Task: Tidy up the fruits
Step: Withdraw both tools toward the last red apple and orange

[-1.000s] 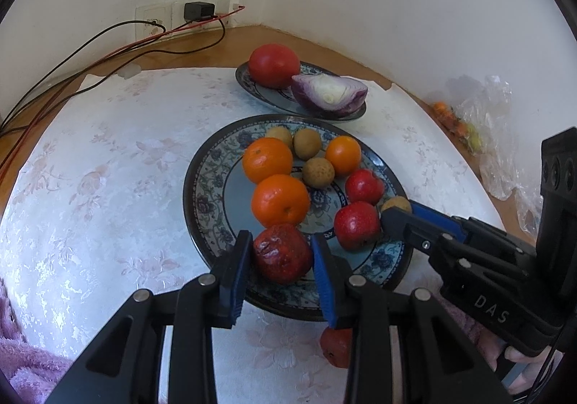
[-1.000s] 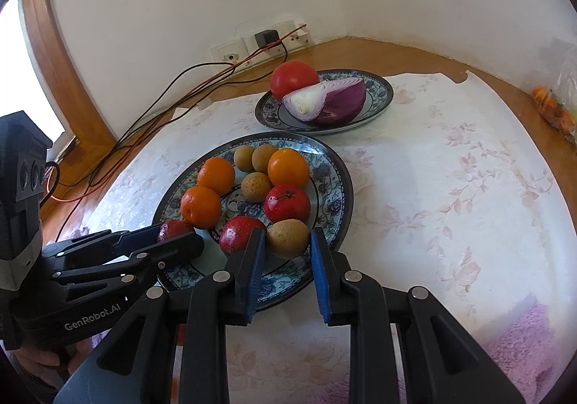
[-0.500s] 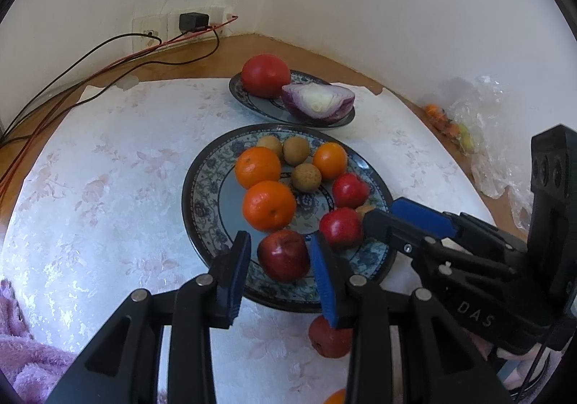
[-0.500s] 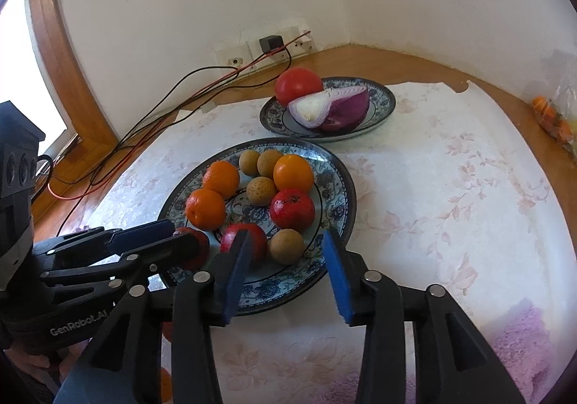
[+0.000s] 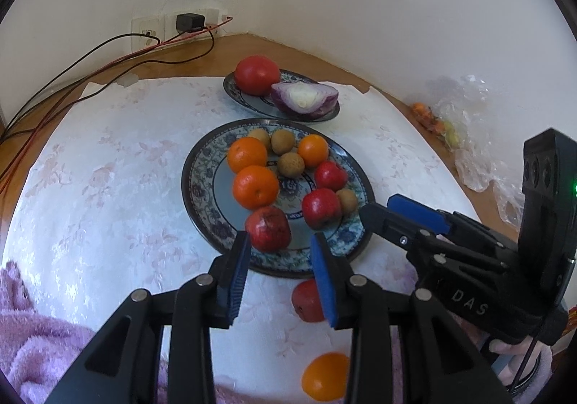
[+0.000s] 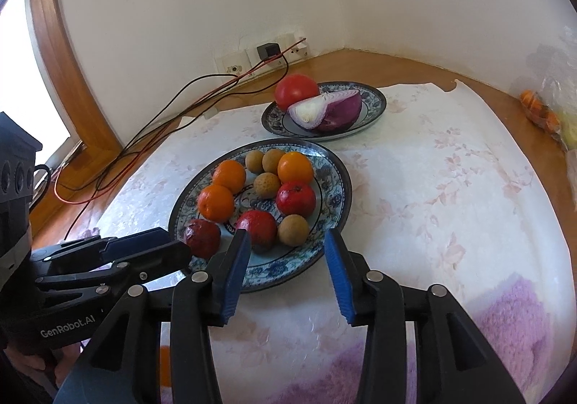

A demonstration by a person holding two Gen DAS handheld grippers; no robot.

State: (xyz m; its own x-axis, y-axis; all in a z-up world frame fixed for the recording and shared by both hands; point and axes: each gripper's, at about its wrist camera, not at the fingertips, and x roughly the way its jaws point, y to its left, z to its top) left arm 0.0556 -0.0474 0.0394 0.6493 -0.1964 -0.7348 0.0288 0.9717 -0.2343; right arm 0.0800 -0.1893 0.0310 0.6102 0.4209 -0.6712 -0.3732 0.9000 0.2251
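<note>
Fruit plate point(image 5: 202, 209) near cloth edge, both grippers open, bare cloth point(image 6: 450, 209) rightward

Wooden table point(image 6: 404, 67), floral cloth point(image 6: 414, 187) over it, two patterned plates point(image 5: 202, 166) point(image 5: 234, 94), loose red fruit point(image 5: 304, 301), loose orange point(image 5: 322, 377), cables point(image 6: 162, 123)

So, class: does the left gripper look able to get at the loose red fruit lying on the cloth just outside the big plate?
Probably yes. The red fruit lies uncovered beside the left gripper, whose jaws stand empty.
</note>
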